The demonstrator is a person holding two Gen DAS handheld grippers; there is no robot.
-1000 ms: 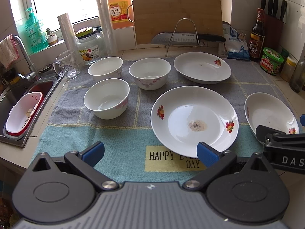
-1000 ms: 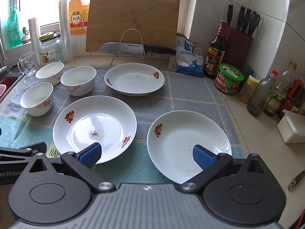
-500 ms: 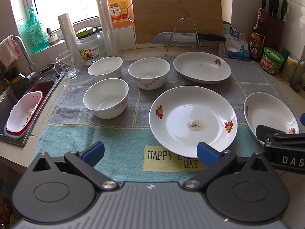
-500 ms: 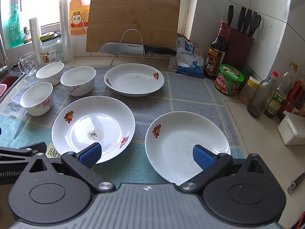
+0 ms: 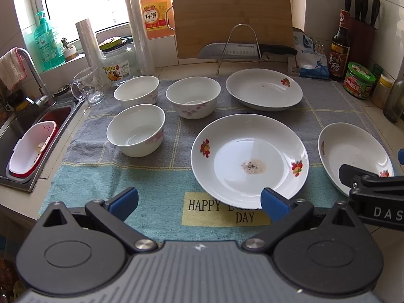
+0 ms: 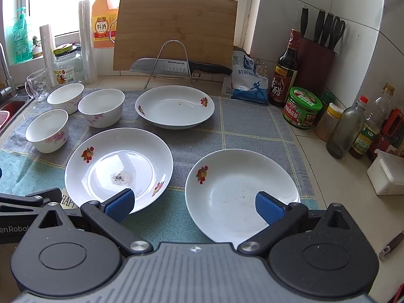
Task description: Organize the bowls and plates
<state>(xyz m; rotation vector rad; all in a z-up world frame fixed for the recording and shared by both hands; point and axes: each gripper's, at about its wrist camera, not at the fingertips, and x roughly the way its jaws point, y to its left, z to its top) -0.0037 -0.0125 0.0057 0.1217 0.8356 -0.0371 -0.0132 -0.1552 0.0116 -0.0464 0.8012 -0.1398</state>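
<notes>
Both tongs spread, empty: left gripper (image 5: 199, 202) over towel (image 5: 106, 176) front edge, right gripper (image 6: 193, 203) above front-right plate (image 6: 240, 192). Three plates, three bowls (image 5: 136, 130) on towel; bowls at back-left corner.

In front of me three white plates and three white bowls sit upright and apart on a towel (image 5: 161, 181) spread over the counter. The middle plate (image 5: 250, 160), with fruit motifs on its rim, holds a small speckled smear of residue at its centre. The right plate (image 6: 242, 192) lies just beside it, faintly flecked, one fruit motif at its left rim. The far plate (image 6: 174, 107) sits behind both, with a tiny dark speck inside. To the left the bowls cluster: the near bowl (image 5: 135, 130) with pink flowers, the back-left bowl (image 5: 136, 91), and the back-right bowl (image 5: 193, 97), all empty.
</notes>
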